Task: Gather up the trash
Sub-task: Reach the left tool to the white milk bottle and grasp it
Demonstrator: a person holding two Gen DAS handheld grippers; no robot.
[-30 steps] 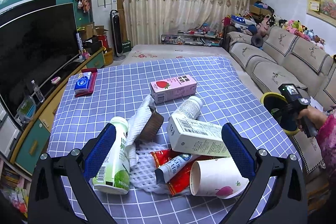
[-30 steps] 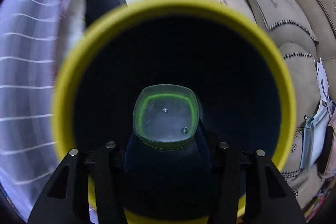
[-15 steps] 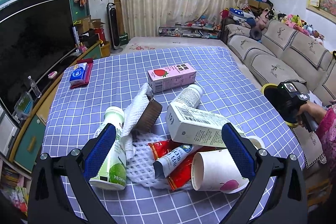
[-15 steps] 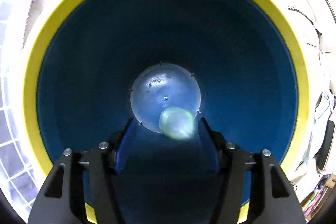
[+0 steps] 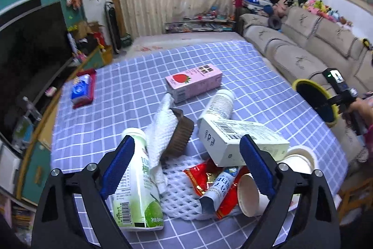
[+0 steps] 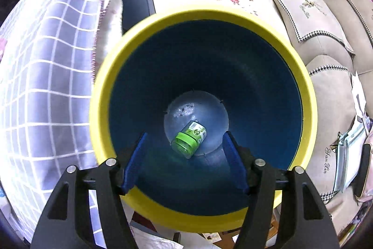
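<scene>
- Right gripper (image 6: 184, 160): open, its blue pads spread wide with nothing between them, poised over the mouth of the bin (image 6: 300, 83).
- Bin: yellow rim, dark blue inside; it stands on the floor just beside the bench, past the right edge of the checked cloth (image 6: 46, 62).
- Small bottle (image 6: 190, 139): green cap, green label, lying on its side on the pale round bottom of the bin, apart from both pads.
- Left gripper (image 5: 186, 167): open, its pads spread to either side of the pile of trash near the front edge of the bench (image 5: 130, 90), touching none of it.
- Green-labelled bottle (image 5: 137, 188): white, lying on the cloth just beside the left pad.
- White foam net (image 5: 181, 193): spread on the cloth at the middle of the pile, beneath a red wrapper (image 5: 205, 176) and a squeezed tube (image 5: 218, 188).
- Paper cup (image 5: 249, 195): on its side by the right pad, mouth toward the camera; a second cup (image 5: 300, 158) lies behind it.
- White carton (image 5: 237, 139): lying tilted over the wrapper, one end against a white bottle (image 5: 220, 104).
- Brown paper case (image 5: 180, 134): tilted, touching a white cloth (image 5: 163, 123).
- Pink carton (image 5: 195, 82): lying alone toward the middle of the bench.
- Blue packet (image 5: 81, 89): on a red tray near the left edge.
</scene>
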